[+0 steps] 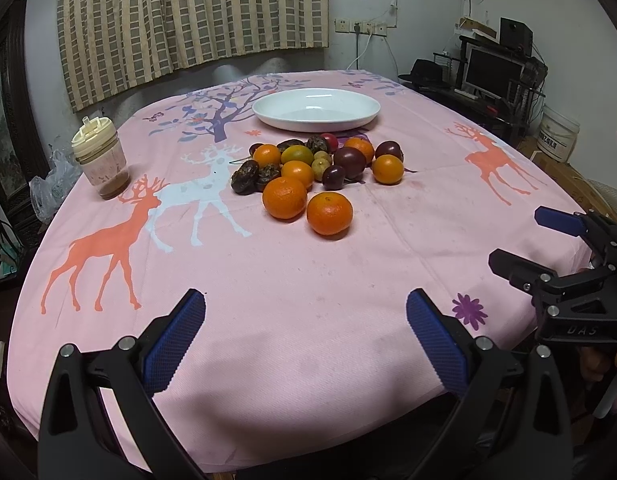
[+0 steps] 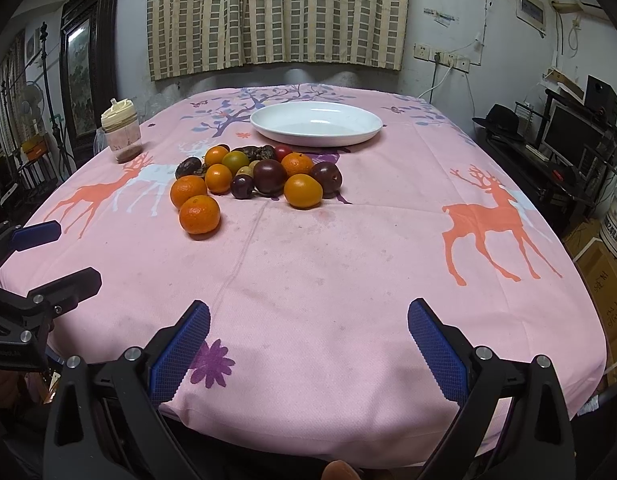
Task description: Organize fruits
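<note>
A pile of fruit [image 1: 320, 168] lies mid-table: orange tangerines, dark purple passion fruits, brown wrinkled fruits, small yellow-green ones. It also shows in the right wrist view [image 2: 256, 178]. Behind it stands an empty white oval plate [image 1: 316, 110], seen too in the right wrist view [image 2: 316, 124]. My left gripper [image 1: 304, 320] is open and empty above the table's near edge. My right gripper [image 2: 308, 328] is open and empty, also near the front edge; it shows at the right in the left wrist view [image 1: 520, 240]. The left gripper appears at the left of the right wrist view [image 2: 52, 252].
A pink deer-print tablecloth [image 1: 308, 280] covers the table. A lidded jar [image 1: 98, 156] with brown contents stands at the far left, also visible in the right wrist view [image 2: 120, 132]. A desk with a monitor [image 1: 492, 72] is right of the table; curtains hang behind.
</note>
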The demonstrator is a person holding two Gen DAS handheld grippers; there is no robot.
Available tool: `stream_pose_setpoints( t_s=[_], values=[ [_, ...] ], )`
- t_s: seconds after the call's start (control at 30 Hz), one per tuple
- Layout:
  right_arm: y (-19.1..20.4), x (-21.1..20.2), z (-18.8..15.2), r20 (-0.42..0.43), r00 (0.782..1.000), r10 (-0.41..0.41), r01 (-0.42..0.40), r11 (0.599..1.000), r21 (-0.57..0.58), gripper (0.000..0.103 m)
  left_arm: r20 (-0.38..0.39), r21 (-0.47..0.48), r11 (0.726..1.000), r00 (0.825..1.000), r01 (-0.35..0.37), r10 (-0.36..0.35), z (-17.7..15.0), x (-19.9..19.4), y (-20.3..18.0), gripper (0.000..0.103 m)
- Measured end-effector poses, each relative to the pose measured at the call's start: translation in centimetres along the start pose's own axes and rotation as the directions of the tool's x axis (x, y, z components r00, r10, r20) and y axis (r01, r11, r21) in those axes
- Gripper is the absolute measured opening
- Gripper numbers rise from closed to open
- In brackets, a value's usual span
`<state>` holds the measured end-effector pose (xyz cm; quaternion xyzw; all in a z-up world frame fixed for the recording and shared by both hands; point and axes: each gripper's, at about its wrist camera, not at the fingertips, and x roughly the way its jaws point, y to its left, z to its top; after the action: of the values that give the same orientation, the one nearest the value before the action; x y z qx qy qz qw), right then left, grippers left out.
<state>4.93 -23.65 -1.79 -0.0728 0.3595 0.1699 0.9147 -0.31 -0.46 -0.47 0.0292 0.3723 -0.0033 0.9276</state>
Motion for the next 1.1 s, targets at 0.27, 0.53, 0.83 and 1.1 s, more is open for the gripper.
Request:
stream_pose_setpoints(
  t_s=[0.27, 0.53, 0.83, 1.1],
  values=[
    [0.19, -0.07, -0.1, -0.001, 1.0, -0.002, 0.002, 1.0, -0.001, 0.099, -0.002, -0.001, 1.0, 1.0, -0.001, 0.001, -0.21, 0.11, -0.25, 0.099],
    [0.2, -0.02, -0.1, -0.002, 1.0, -0.002, 0.002, 1.0, -0.004, 0.099, -0.005, 0.001, 1.0, 1.0, 0.001, -0.001, -0.57, 0.28, -0.6, 0.099],
    [0.2, 0.05, -0.12, -0.002, 1.0, -0.003, 0.003, 1.0, -0.004, 0.099, -0.01, 0.001, 1.0, 1.0, 0.004, -0.004, -0.52, 0.54, -0.47, 0.099],
    [0.22, 0.01, -0.08, -0.003, 1.0, -0.004, 0.004, 1.0, -0.005, 0.099, -0.018, 0.0, 1.0, 1.0, 0.008, -0.008, -0.57, 0.6, -0.42, 0.099]
  ],
)
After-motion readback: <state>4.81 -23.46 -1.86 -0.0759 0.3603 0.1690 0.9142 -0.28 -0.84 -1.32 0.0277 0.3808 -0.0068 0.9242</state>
